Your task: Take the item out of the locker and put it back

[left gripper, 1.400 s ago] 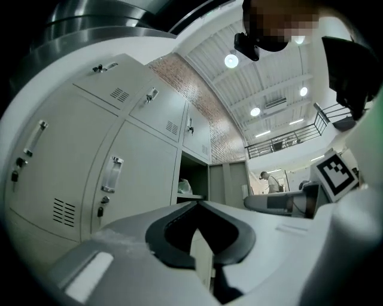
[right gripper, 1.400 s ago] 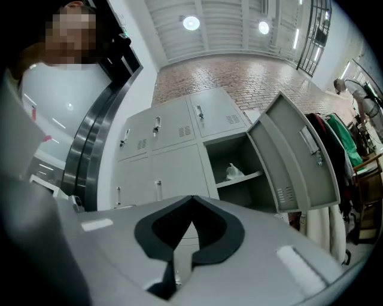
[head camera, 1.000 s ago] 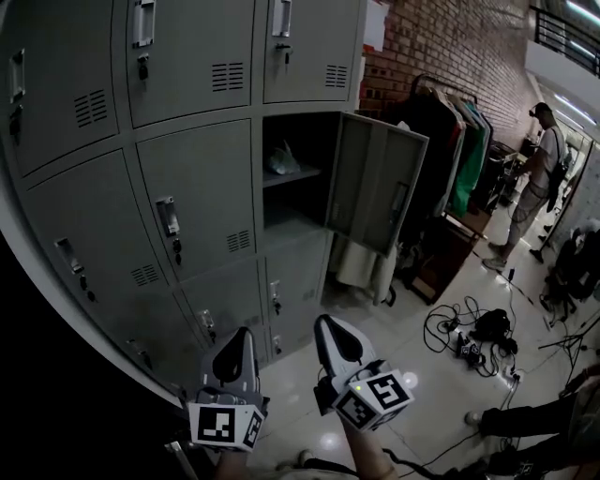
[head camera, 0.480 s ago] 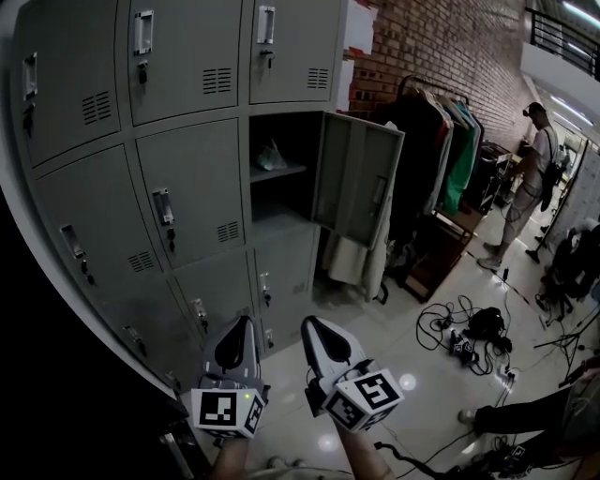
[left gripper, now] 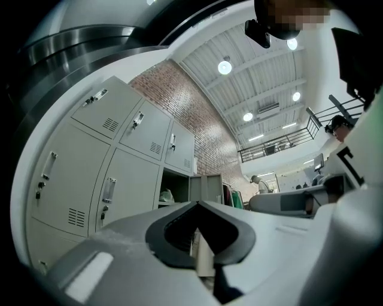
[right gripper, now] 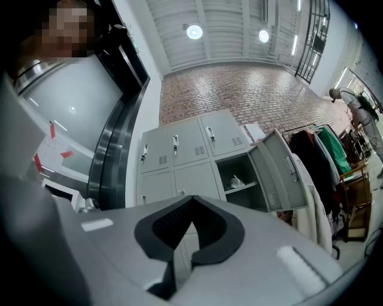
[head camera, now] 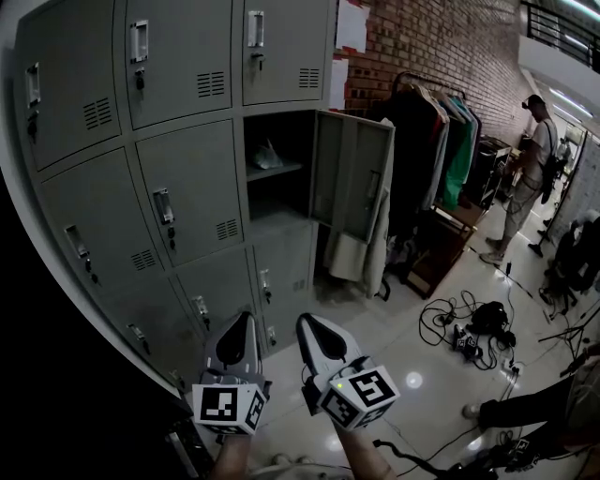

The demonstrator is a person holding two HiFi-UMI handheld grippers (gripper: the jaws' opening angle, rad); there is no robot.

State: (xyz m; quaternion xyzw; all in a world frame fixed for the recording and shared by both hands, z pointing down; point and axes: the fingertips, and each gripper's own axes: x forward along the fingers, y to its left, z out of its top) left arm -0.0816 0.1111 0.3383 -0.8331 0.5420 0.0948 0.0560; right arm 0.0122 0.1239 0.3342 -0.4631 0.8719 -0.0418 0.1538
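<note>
A pale crumpled item [head camera: 267,156], too small to be identified, lies on the upper shelf of the open grey metal locker [head camera: 284,201]. Print on the white wall sheet [head camera: 351,25] cannot be read. The left gripper [head camera: 241,321] and right gripper [head camera: 306,323] are held low, well apart from the item, each with jaws pressed together on nothing.

item [head camera: 266,155] in locker [head camera: 281,195], clothes rack [head camera: 441,141] right

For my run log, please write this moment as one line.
stage: before pickup | locker door: open | item: on shelf inside | left gripper: shut, empty | right gripper: shut, empty
</note>
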